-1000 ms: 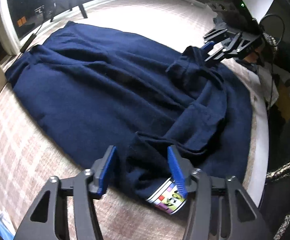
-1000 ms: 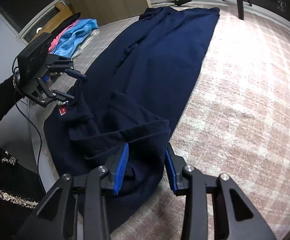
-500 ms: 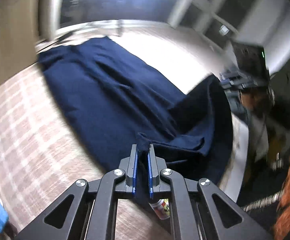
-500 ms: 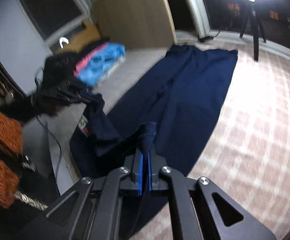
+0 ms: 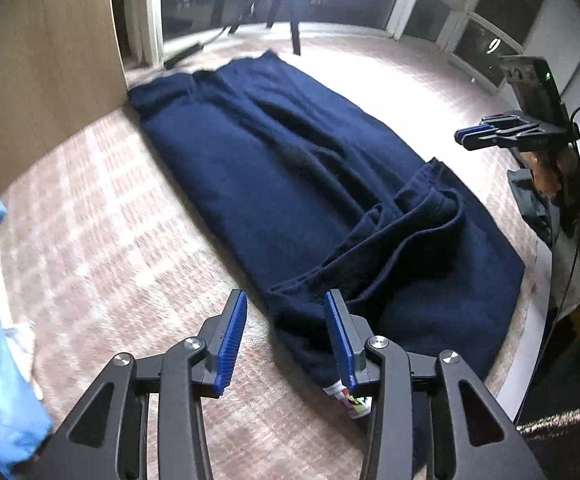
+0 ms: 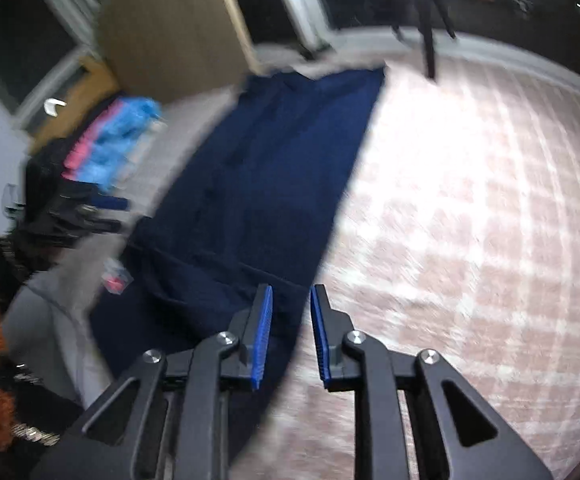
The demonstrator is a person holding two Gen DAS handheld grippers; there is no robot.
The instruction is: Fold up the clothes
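A pale checked surface (image 5: 102, 248) carried a navy garment (image 5: 274, 184), its rumpled end at five o'clock. The left gripper (image 5: 286, 336) and right gripper (image 6: 290, 332) had just been opening, gripping nothing; smoothing that bunched end first would help.

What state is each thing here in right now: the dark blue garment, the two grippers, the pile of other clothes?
Navy garment: spread flat on the checked surface, near end rumpled and folded over, held by neither gripper.
Left gripper: open, jaws just opening, nothing between them.
Right gripper: open, jaws just opening, above the garment's edge.
Blue and pink clothes: piled aside, blurred.
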